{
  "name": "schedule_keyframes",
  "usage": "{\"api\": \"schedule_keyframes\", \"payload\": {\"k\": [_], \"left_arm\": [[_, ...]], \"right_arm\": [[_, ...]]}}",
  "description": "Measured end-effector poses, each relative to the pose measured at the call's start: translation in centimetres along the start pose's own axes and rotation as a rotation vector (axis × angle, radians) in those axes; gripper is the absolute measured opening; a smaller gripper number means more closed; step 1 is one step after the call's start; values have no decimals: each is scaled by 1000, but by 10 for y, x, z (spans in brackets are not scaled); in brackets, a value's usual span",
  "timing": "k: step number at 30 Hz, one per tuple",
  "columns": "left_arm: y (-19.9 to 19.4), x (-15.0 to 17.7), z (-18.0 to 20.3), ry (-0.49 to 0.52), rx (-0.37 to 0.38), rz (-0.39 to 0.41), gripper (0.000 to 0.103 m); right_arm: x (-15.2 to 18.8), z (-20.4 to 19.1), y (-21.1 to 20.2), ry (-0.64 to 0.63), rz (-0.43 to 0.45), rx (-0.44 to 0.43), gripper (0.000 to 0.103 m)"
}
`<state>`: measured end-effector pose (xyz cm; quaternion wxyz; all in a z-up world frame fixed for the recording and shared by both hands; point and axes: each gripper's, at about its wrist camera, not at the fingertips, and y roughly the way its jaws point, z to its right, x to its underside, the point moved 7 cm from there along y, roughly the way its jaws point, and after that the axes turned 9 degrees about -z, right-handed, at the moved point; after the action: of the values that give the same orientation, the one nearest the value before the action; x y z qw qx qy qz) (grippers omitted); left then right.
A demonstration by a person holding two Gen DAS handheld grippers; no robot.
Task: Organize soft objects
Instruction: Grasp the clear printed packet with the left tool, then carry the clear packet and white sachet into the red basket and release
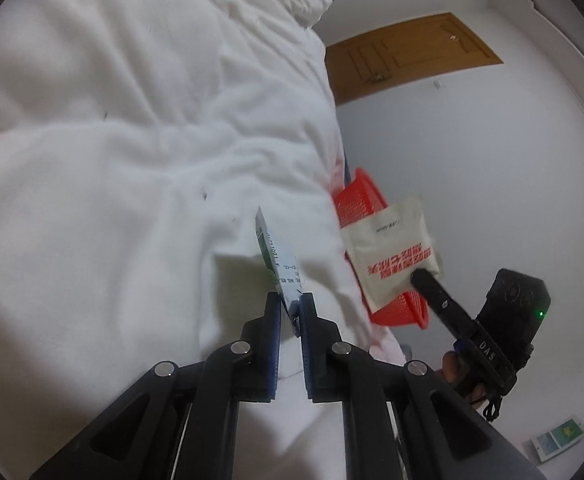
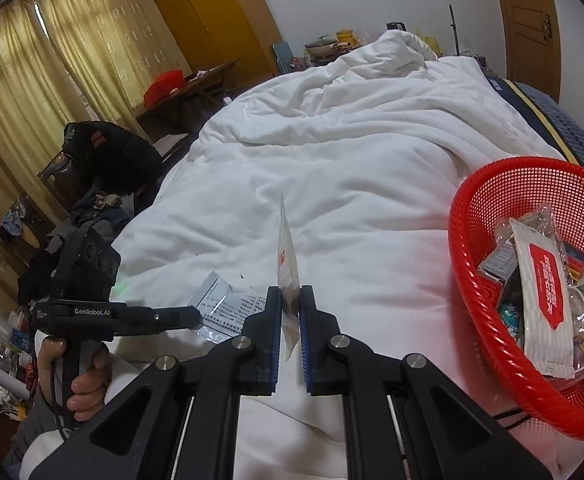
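Red mesh basket [image 2: 488, 320] of packets [image 2: 544, 296]

Black gripper [image 1: 290, 304], blue pads, silver screws

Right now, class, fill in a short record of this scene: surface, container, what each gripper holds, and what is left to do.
surface: white duvet on a bed
container: red basket at the bed's right edge, already holding several packets
left gripper: shut on a blue-and-white sachet, low over the duvet
right gripper: shut on a white pouch with red print, held edge-on in its own view
left to do: neither packet is in the basket yet
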<state>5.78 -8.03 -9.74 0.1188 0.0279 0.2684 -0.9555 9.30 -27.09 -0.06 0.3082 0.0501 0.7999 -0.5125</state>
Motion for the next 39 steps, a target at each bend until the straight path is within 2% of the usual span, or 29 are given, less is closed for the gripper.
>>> {"api": "schedule_keyframes", "payload": {"k": [2, 3, 4, 6, 11, 15, 18, 20, 22, 28, 32, 39], "left_arm": [[2, 3, -6, -20, -13, -11, 28], [0, 4, -10, -32, -27, -7, 50], [-2, 3, -12, -39, -13, 5, 59], [-5, 1, -14, -58, 32, 20, 60], [3, -7, -21, -99, -26, 15, 60], [18, -12, -17, -77, -112, -8, 55], [29, -20, -21, -85, -135, -26, 23], [36, -19, -29, -96, -137, -40, 19], [33, -17, -30, -94, -115, -18, 14], [-2, -7, -19, -43, -11, 107, 4], [-14, -5, -4, 5, 15, 145, 3], [-23, -3, 17, 49, 61, 155, 3]], "right_arm": [[0, 0, 1, -2, -3, 1, 9], [0, 0, 0, -3, -2, 2, 9], [0, 0, 0, -7, -2, 3, 9], [0, -1, 1, -12, -1, 6, 9], [2, -3, 3, -16, -7, 2, 9], [2, -2, 4, -8, -7, -5, 9], [3, -1, 5, -4, -10, -8, 9], [4, -1, 5, -1, -13, -9, 9], [4, -1, 5, -4, -5, -5, 9], [3, -4, -3, -19, 24, 10, 9], [0, -2, -8, -10, 36, 9, 9], [-6, 2, -20, 0, 69, 4, 9]]}}
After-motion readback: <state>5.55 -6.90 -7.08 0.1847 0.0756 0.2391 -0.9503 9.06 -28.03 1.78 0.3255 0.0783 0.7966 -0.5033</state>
